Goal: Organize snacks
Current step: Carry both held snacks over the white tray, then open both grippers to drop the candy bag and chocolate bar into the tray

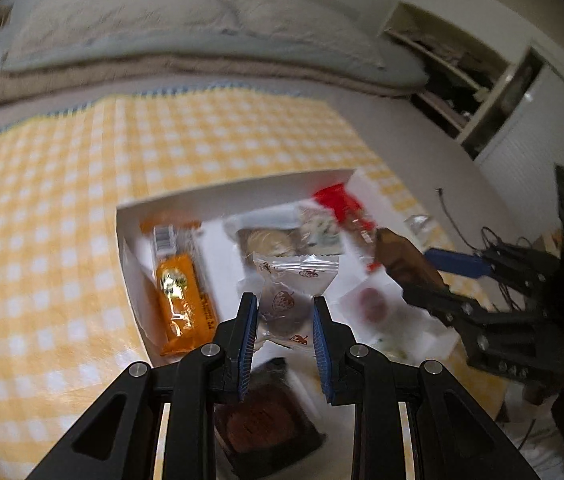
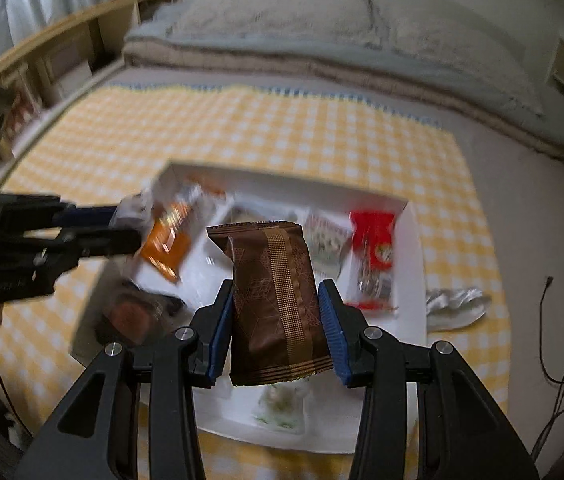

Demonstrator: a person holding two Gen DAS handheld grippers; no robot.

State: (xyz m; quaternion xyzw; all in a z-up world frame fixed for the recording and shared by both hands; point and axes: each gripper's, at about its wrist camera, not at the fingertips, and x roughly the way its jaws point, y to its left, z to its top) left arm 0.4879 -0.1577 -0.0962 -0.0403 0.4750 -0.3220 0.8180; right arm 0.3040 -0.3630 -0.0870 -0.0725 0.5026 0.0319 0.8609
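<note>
A white divided box (image 1: pixel 238 188) (image 2: pixel 282 176) sits on a yellow checked cloth and holds several snacks. My left gripper (image 1: pixel 285 312) is shut on a clear strawberry-print packet (image 1: pixel 287 292) and holds it above the box; it also shows in the right wrist view (image 2: pixel 134 210). My right gripper (image 2: pixel 278 304) is shut on a brown gold-patterned packet (image 2: pixel 278 300), held above the box; that packet also shows in the left wrist view (image 1: pixel 401 260). An orange packet (image 1: pixel 182 292) lies in the left compartment, a red packet (image 2: pixel 373 236) in the right one.
A dark brown cake packet (image 1: pixel 266 416) lies at the box's near side. A crumpled clear wrapper (image 2: pixel 455 304) lies on the cloth right of the box. Cables (image 2: pixel 561 364) trail at the right. A folded grey quilt (image 2: pixel 341 40) lies beyond the cloth.
</note>
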